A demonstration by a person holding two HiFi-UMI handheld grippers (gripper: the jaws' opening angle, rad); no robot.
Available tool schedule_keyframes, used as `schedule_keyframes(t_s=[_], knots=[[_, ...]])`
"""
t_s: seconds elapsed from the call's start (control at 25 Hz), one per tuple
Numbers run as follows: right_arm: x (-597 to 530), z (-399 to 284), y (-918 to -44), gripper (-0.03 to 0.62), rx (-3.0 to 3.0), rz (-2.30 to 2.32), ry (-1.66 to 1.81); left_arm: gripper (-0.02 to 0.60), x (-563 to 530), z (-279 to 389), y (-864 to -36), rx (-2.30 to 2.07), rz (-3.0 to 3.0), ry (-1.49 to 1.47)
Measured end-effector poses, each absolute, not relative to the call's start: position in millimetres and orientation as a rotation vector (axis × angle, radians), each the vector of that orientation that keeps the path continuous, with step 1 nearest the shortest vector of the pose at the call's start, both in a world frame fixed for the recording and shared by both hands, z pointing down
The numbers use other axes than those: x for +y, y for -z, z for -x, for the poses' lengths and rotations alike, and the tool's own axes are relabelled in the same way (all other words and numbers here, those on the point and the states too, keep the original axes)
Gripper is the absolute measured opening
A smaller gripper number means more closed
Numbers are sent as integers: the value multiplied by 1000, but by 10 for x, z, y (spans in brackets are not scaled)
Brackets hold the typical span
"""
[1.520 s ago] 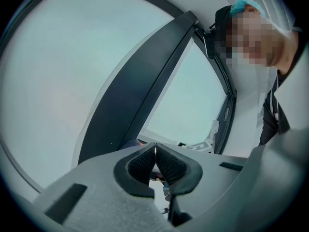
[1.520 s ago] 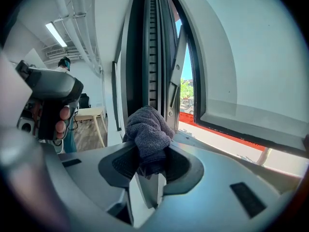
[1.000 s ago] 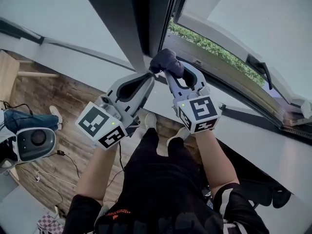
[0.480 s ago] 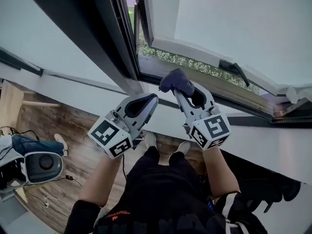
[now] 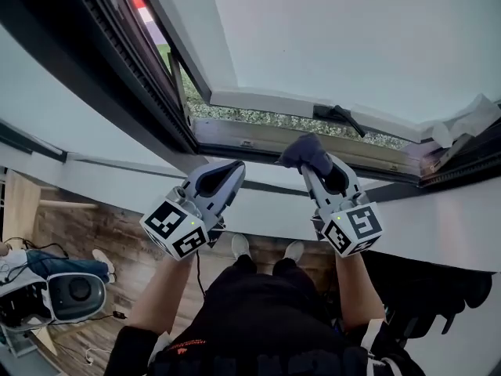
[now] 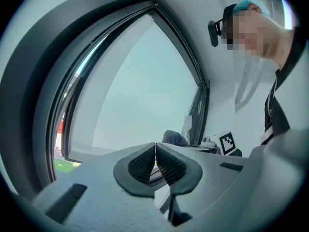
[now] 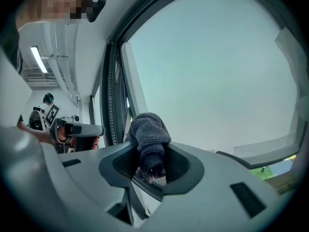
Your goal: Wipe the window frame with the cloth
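Right gripper (image 5: pixel 313 165): clamped on dark cloth (image 5: pixel 305 150), by window frame (image 5: pixel 258 135) at upper centre. Left gripper (image 5: pixel 233 168): pinched together, empty, just left of centre.

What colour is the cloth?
Dark grey cloth, clearest in the right gripper view.

Diffuse daylight from the window pane (image 5: pixel 352 45) lights all views brightly. Gripper views bend lines and darken at the rim; the 6 o'clock foreground is blurred.

Bunched dark cloth (image 5: pixel 305 153) near open window frame (image 5: pixel 243 136)
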State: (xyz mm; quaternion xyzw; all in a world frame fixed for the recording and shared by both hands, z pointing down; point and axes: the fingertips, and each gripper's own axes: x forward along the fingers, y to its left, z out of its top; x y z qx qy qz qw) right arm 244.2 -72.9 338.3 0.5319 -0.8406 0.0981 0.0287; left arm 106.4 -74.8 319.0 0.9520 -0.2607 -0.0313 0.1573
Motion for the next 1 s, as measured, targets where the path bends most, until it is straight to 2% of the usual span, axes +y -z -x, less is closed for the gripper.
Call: schedule_keyframes(t_s=[0.4,1.0], knots=[[-433,-3013,-3124,124,-2564,-1717,-230,21,-668,-1707,-2967,-628,-2816,84],[-262,-3369,-2988,124,-2547,-1687,-173,21,-647,-2287,-2916,-562,-2824,85]])
